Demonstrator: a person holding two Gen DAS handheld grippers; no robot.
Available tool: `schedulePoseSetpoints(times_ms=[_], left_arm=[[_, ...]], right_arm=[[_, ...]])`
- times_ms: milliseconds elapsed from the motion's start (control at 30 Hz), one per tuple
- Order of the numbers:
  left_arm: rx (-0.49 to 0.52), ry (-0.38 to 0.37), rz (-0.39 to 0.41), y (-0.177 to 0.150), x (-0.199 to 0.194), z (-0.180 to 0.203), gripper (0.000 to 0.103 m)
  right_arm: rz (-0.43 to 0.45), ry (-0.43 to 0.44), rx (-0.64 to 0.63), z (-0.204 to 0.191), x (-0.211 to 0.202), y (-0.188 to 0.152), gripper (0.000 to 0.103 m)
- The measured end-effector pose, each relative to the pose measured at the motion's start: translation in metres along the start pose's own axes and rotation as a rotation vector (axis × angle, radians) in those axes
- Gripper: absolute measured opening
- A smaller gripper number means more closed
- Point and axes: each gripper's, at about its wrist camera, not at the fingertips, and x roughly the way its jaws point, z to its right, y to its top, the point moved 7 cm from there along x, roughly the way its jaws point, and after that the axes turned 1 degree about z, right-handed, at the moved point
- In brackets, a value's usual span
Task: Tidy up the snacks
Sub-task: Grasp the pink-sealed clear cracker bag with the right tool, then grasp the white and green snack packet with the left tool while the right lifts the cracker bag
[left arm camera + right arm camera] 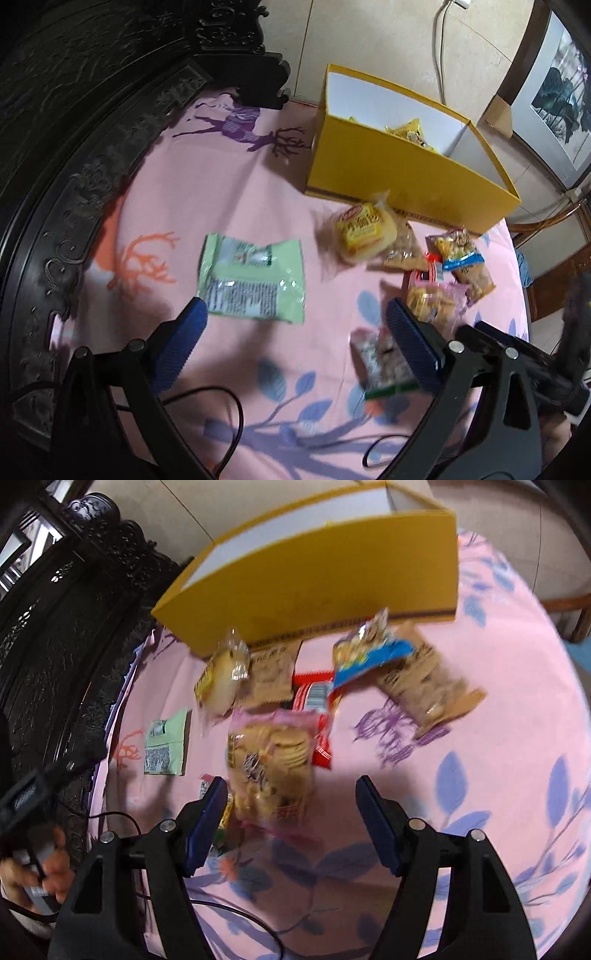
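both jaws apart, empty; right gripper (291,805) nearer cookie pack (271,760), just ahead between its fingers, long axis along them.

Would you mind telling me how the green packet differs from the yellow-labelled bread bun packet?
The green packet is flat and opaque; the bun packet is puffy, with clear wrap showing the bun. The green packet lies alone on the pink cloth; the bun packet sits by the yellow box, touching other snacks. Both remain outside that box.

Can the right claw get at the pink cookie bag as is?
Probably yes. The right claw is open, the cookie bag lies just ahead between its fingers on the sheet, and nothing covers it.
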Motion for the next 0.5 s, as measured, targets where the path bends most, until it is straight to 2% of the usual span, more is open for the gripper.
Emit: schedulePoseSetpoints(times_ms=[200,433,500], left_arm=[[-0.042,0.009,-0.004,-0.011,-0.011,-0.015,0.099],[-0.050,0.013,0.002,-0.016,-0.017,-0.020,0.099],[-0.039,0.012,0.002,-0.016,-0.017,-0.018,0.099]], right_arm=[[-0.064,0.005,0.096,-0.008,0.030,-0.002,0.072],[-0.078,-0.075,0.050,-0.022,0.053,0.000,0.072],[-0.077,-0.083,0.008,-0.023,0.053,-0.001,0.060]])
